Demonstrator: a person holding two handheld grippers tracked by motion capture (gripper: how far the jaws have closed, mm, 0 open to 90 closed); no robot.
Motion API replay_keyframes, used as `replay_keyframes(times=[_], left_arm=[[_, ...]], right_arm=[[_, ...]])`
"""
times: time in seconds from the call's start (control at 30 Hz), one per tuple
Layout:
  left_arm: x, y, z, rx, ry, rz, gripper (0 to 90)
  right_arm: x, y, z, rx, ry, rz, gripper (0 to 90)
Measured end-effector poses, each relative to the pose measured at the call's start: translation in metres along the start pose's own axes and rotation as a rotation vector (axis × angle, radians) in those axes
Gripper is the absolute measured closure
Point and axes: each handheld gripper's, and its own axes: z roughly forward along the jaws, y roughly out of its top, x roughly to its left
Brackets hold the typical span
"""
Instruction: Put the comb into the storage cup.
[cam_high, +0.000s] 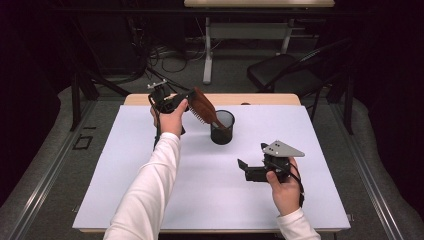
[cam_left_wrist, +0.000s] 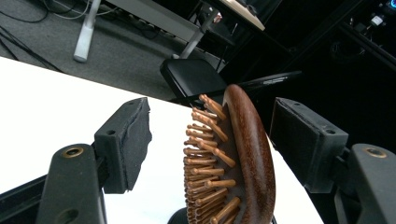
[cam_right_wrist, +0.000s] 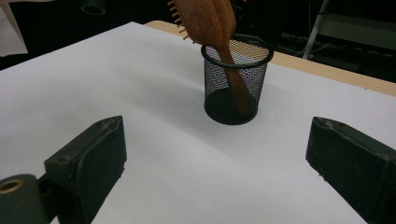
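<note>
**Brush leaning in the cup, left tongs loose around its head**

A dark room, and a white-topped table (cam_high: 150, 200) under the light. Near its far edge stands a black mesh cup (cam_high: 222, 127) with a wooden hairbrush (cam_high: 204, 111) handle-down in it, the long axis tilting up toward the far left corner. The left tongs (cam_high: 187, 102) flank the brush head, jaws apart, pads not pressing. The right tongs (cam_high: 243, 167) wait apart near the near right, well clear.
</note>
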Motion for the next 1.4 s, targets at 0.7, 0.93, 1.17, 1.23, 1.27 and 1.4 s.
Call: replay_keyframes(times=[0.7, 0.93, 1.17, 1.23, 1.27, 1.4], left_arm=[[0.006, 0.017, -0.018, -0.008, 0.017, 0.06, 32.9], [0.007, 0.02, -0.022, -0.022, 0.023, 0.078, 34.1], [0.009, 0.022, -0.026, -0.02, 0.023, 0.086, 34.1], [0.009, 0.023, -0.027, -0.018, 0.023, 0.077, 34.1], [0.01, 0.023, -0.027, -0.017, 0.022, 0.082, 34.1], [0.01, 0.023, -0.028, -0.017, 0.02, 0.079, 34.0]], right_arm=[[0.001, -0.001, 0.001, 0.004, 0.0, 0.001, 4.9], [0.001, -0.001, 0.001, 0.005, 0.001, 0.001, 4.9], [0.001, -0.001, 0.001, 0.005, 0.0, 0.0, 4.9], [0.001, -0.001, 0.001, 0.006, 0.001, 0.0, 4.9], [0.001, -0.001, 0.001, 0.006, 0.0, 0.0, 4.9], [0.001, -0.001, 0.001, 0.005, 0.0, 0.001, 4.9]])
